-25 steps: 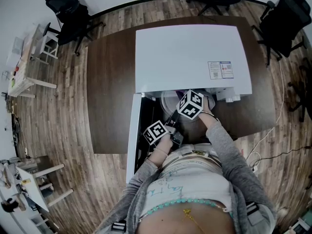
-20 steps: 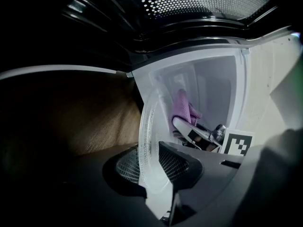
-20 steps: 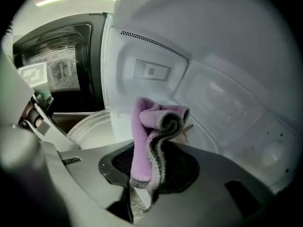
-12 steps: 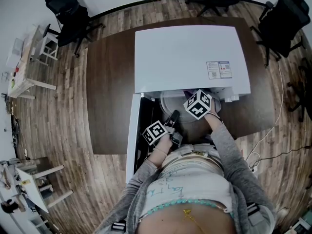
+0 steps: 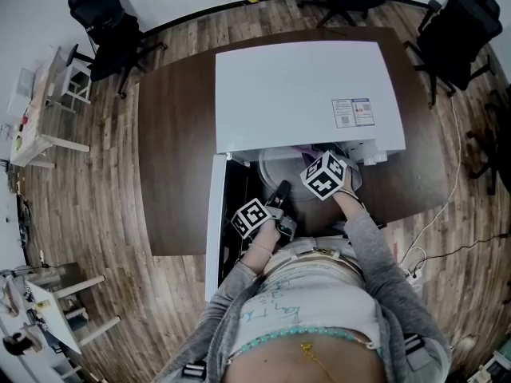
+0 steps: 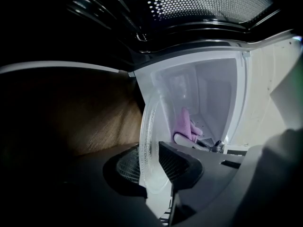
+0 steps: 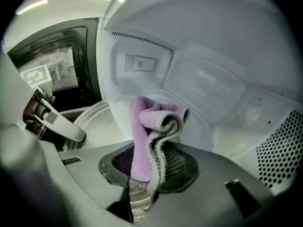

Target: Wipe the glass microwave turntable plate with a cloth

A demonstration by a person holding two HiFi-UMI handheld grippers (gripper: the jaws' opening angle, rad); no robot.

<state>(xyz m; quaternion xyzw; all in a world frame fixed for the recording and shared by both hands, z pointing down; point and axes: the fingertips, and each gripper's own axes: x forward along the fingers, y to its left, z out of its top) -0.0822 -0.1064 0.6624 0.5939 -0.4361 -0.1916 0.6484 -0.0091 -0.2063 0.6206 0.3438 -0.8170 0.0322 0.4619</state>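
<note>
Our left claw (image 6: 152, 168) is clamped on the rim of the plate (image 6: 147, 126). It's holding the plate up on edge right at the mouth of the open microwave (image 5: 303, 94), which sits on the tabletop (image 5: 172, 158). Our right claw (image 7: 152, 167) is pinched tight on a bunched-up pink cloth (image 7: 154, 122), poking into the cavity just beside the plate. We honestly can't tell if the cloth is touching the glass.
</note>
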